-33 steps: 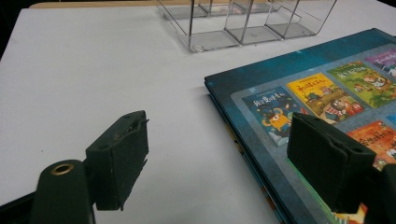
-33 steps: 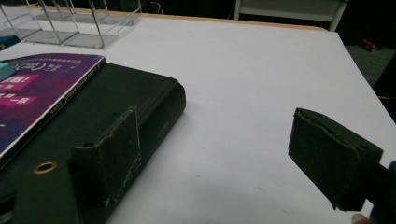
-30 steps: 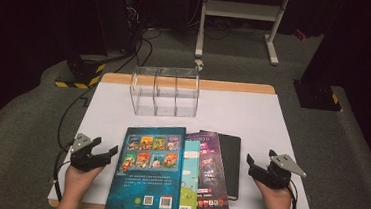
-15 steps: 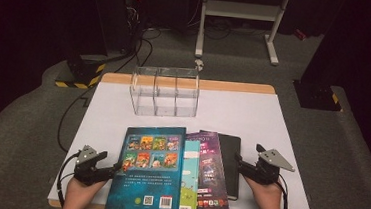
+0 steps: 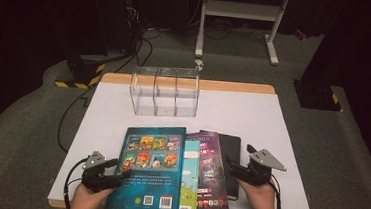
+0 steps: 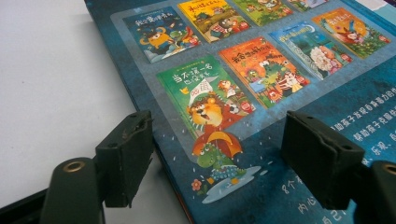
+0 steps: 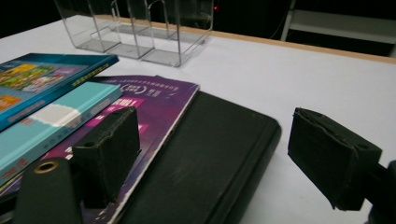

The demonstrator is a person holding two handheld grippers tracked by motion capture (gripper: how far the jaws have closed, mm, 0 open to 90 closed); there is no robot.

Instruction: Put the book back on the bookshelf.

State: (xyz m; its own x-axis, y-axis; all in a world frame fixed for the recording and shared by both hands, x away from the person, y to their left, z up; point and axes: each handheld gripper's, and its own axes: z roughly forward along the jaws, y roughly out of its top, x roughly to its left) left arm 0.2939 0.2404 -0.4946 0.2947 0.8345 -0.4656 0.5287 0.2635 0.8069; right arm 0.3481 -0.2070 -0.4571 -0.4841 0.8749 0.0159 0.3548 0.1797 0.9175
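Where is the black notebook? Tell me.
In the high view, the black notebook lies rightmost and bottommost in the fanned book stack, under the purple book, beside the right gripper.

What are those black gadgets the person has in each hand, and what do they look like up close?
Each is a black hand-held gripper with two blocky jaws. The left gripper has a small grey piece on top and a black cable looping behind it. The right gripper carries a grey three-cornered plate on top and trails a black cable too. Up close, a brass-ringed hole sits at the base of a jaw. No sleeves show.
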